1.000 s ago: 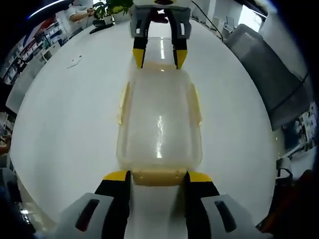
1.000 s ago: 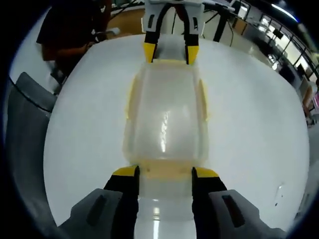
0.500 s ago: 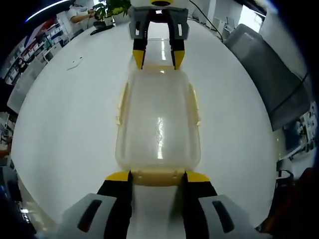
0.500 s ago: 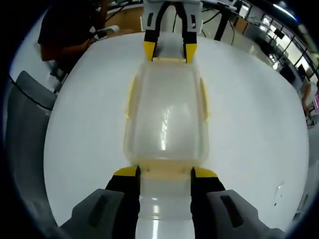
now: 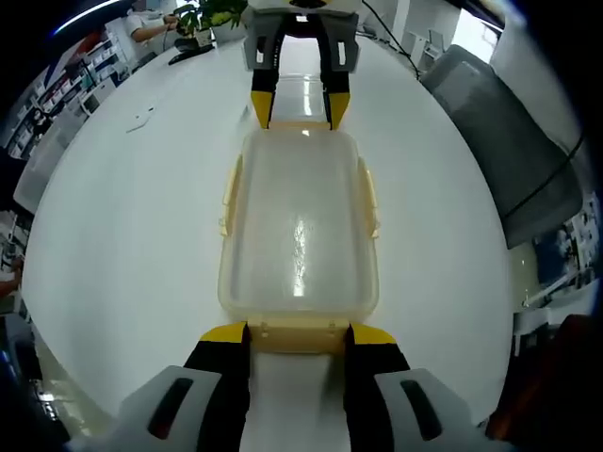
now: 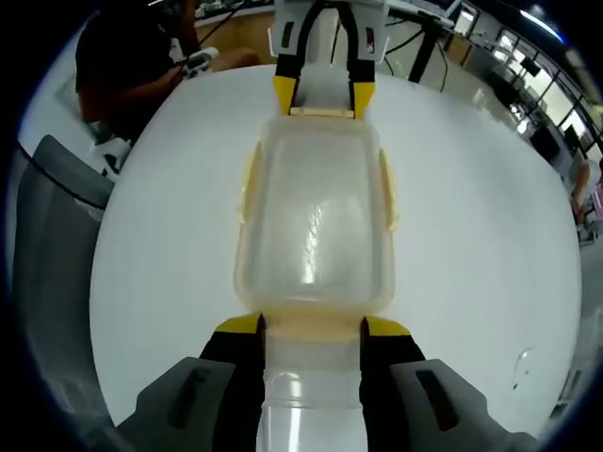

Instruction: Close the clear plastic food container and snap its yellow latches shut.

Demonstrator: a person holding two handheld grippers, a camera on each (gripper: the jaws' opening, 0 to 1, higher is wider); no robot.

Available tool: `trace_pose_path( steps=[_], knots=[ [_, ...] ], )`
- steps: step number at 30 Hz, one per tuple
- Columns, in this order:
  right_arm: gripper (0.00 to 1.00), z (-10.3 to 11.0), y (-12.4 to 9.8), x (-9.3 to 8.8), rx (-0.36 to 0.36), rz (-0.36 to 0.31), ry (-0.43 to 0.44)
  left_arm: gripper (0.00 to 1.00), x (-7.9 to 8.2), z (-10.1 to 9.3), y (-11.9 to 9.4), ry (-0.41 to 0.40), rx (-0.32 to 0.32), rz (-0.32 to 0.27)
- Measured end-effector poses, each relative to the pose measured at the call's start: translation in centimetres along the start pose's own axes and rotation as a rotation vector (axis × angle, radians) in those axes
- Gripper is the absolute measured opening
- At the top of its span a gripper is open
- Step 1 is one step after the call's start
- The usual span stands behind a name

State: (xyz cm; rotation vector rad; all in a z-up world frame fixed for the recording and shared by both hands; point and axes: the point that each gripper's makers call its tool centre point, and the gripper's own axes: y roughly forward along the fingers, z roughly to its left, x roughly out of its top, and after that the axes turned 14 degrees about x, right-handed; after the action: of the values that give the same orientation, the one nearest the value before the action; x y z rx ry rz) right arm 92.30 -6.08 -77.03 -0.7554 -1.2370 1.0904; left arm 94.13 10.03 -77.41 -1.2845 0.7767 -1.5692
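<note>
Left gripper view, container: the clear plastic food container, lid on, lies flat on the white counter, long axis running away from the camera.
Left gripper view, left claw: the left claw is spread, its yellow tips flanking the near end latch and just touching the container's end; it pinches nothing.
Left gripper view, right claw: the right claw stands at the far end, also spread, tips either side of the far end latch.
Left gripper view, side latches: the yellow side latches stick out from the long sides, so they look unsnapped.
Right gripper view, container: the same container from the opposite end, well clear of the grey chair beside the counter.
Right gripper view, claws: the right claw brackets its near latch with jaws apart; the left claw does likewise opposite.
Step in hand: by my reading, lid seated and both end latches about to be pressed down together.
Next move: each claw likely needs to push its end latch down and inward until it clicks, then deal with the side latches.
Change from earlier: both cameras have tilted to look down more steeply on the lid, and the far claws sit closer against the container ends than a second ago; the container itself has not shifted on the counter.
</note>
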Motion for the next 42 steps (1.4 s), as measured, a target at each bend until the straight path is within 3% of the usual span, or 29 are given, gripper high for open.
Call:
trace_pose_path(
  steps=[6,17,29,33,42],
  knots=[
    [0.35,0.8,-1.6,1.3,-0.008,-0.024,-0.016,0.32,0.0,0.1,-1.9,0.005,0.004,0.015],
    [0.35,1.8,-5.1,1.4,0.004,-0.041,-0.03,0.32,2.9,0.5,-5.7,-0.002,0.028,0.011],
    [0.35,2.2,-8.4,-1.3,-0.009,-0.039,-0.045,0.32,7.7,0.5,-6.8,-0.009,0.04,-0.012],
    [0.35,2.3,-9.2,-2.9,-0.015,-0.032,-0.041,0.32,10.0,0.2,-6.8,-0.008,0.044,-0.03],
    [0.35,2.6,-10.6,-6.5,-0.024,-0.019,-0.018,0.32,13.7,-0.1,-5.5,0.011,0.046,-0.045]
  ],
)
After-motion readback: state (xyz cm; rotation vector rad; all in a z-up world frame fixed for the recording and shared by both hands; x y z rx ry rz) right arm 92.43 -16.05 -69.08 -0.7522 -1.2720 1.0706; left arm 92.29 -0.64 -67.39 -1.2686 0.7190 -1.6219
